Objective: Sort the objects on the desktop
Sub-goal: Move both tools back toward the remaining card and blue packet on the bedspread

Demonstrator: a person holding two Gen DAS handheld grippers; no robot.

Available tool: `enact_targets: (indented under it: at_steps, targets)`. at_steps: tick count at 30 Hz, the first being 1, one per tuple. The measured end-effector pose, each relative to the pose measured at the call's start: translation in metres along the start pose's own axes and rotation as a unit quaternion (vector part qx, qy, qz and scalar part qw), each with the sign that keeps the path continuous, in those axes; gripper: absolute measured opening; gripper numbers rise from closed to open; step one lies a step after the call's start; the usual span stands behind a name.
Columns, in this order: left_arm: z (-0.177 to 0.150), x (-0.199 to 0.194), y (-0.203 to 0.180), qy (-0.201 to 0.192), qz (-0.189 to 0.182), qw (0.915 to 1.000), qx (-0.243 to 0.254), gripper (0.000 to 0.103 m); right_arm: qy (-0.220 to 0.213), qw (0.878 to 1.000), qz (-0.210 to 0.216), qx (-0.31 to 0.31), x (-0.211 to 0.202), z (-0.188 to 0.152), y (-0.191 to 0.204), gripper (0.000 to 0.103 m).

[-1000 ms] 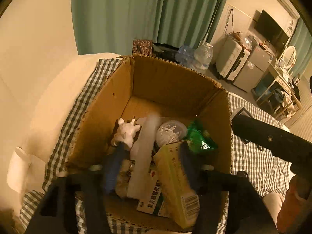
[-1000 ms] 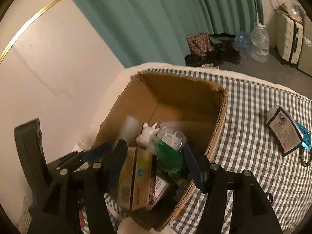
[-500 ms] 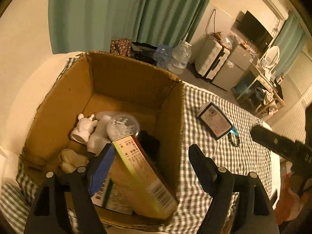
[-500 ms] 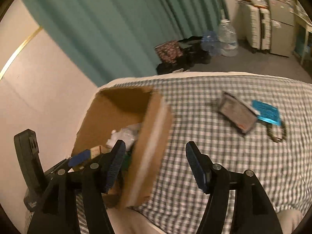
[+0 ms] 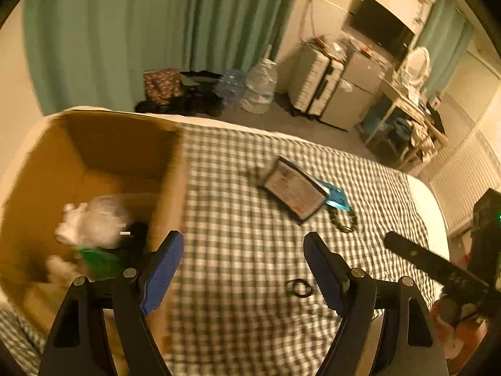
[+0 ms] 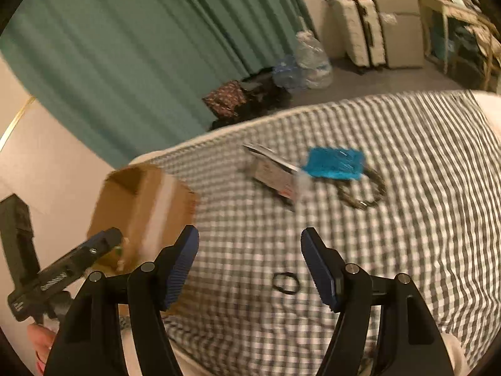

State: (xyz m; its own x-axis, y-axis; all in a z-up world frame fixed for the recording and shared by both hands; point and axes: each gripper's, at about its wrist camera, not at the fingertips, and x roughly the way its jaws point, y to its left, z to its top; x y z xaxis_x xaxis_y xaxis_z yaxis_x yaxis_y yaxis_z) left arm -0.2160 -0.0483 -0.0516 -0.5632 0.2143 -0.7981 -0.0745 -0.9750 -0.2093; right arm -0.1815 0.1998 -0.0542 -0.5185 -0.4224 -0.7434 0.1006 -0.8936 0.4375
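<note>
A: Both tongs, left gripper point(image 5: 241, 250) and right gripper point(image 6: 249, 246), spread wide and empty over the checked cloth; black hair tie point(image 6: 285, 283) lies well right of the cardboard box point(image 5: 94, 169)

B: Likely light, limp, slippery; pinch across its band

Beyond my bed's checked sheet point(image 5: 238, 194), I see a green curtain point(image 5: 125, 31), with a patterned bag point(image 5: 161, 85) and clear water jugs point(image 5: 261, 86) at its foot, then pale suitcases point(image 5: 314, 86) and a wall television point(image 5: 380, 28) further right.
</note>
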Motion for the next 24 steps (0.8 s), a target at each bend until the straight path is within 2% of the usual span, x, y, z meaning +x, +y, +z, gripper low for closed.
enact_targets:
  at_steps: [4, 7, 9, 12, 16, 19, 20, 21, 23, 24]
  targets:
    - [-0.012, 0.045, -0.037, 0.029, -0.01, 0.9993, 0.021, 0.082, -0.005, 0.998, -0.06, 0.015, 0.015, -0.002, -0.05, 0.068]
    - [-0.028, 0.081, -0.06, 0.059, -0.011, 0.9976, 0.034, 0.082, -0.018, 0.996, -0.079, 0.043, 0.023, 0.001, -0.089, 0.068]
    - [-0.04, 0.097, -0.07, 0.072, -0.013, 0.9965, 0.039, 0.082, -0.04, 0.992, -0.111, 0.034, 0.026, 0.002, -0.102, 0.068]
    - [-0.062, 0.122, -0.085, 0.09, -0.008, 0.9941, 0.061, 0.082, -0.04, 0.99, -0.136, 0.013, 0.038, 0.005, -0.112, 0.068]
    - [-0.087, 0.146, -0.093, 0.111, -0.013, 0.9914, 0.069, 0.082, -0.032, 0.991, -0.13, 0.013, 0.057, 0.009, -0.122, 0.068]
    - [-0.099, 0.156, -0.094, 0.112, -0.007, 0.9917, 0.063, 0.082, -0.025, 0.992, -0.126, 0.007, 0.068, 0.012, -0.121, 0.068]
    - [-0.102, 0.159, -0.095, 0.111, -0.005, 0.9917, 0.064, 0.08, -0.023, 0.992, -0.127, 0.003, 0.072, 0.013, -0.122, 0.068]
    - [-0.105, 0.162, -0.097, 0.115, -0.003, 0.9909, 0.07, 0.068, -0.02, 0.991, -0.13, -0.003, 0.073, 0.013, -0.121, 0.068]
    - [-0.111, 0.166, -0.101, 0.116, 0.026, 0.9885, 0.094, 0.054, -0.016, 0.99, -0.138, -0.01, 0.078, 0.013, -0.122, 0.068]
    - [-0.112, 0.164, -0.103, 0.107, 0.029, 0.9882, 0.105, 0.039, -0.014, 0.99, -0.139, -0.01, 0.081, 0.014, -0.123, 0.068]
